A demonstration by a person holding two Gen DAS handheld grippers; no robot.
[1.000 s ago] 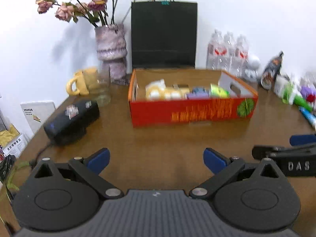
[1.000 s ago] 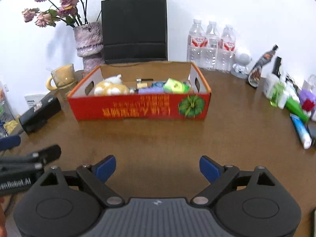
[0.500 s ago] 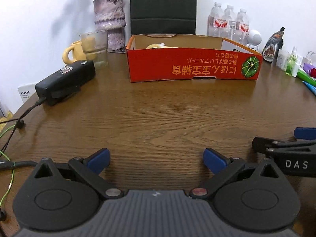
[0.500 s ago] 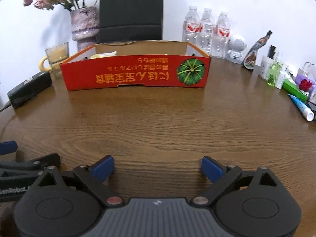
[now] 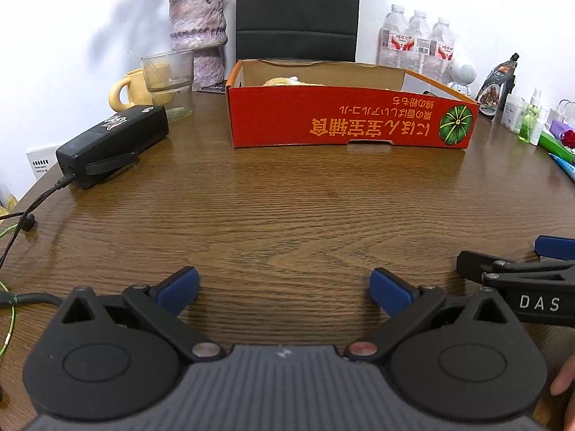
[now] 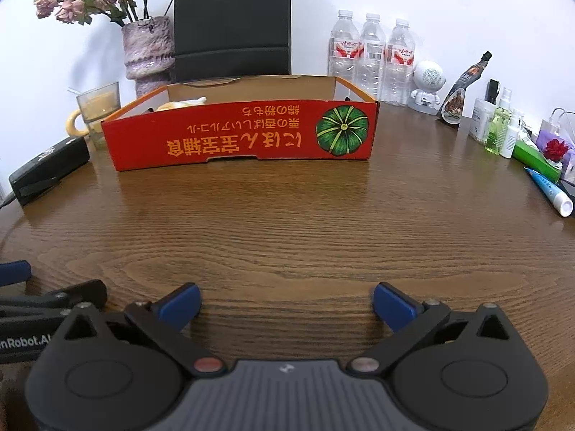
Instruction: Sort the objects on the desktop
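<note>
Left tongs [image 5: 284, 285]: spread wide, nothing between the blue pads, low over bare table [image 5: 287, 208].

Right tongs [image 6: 286, 303]: spread wide as well. Their jaws have just been opening, with nothing between them. The two tools sit side by side near my edge of the table, well short of anything to sort.

Box [image 6: 237, 133]: red cardboard, open top, standing mid-table straight ahead of both tongs. Its near wall hides most of the contents. I see only a pale yellowish lump above the rim at the left end, and I cannot tell what it is.

Right edge, loose items: tube [image 6: 548, 192], green carton [image 6: 532, 154], small bottles [image 6: 503, 133], dark pouch [image 6: 463, 89], white speaker [image 6: 427, 84], three water bottles [image 6: 372, 55].

Left edge: black case [image 5: 115, 140] with a cable trailing off the table, glass [image 5: 167, 79], yellow mug [image 5: 125, 88], vase [image 5: 197, 32] with flowers.

Risks, as I judge them:
- The right-edge items stand packed together, so wide jaws reaching for one could knock its neighbours over.
- The tube lies near the rim and a nudge could roll it off.
- The cable could snag the left tongs on a leftward reach.
- A low carry could catch the box wall and push the box back.
</note>
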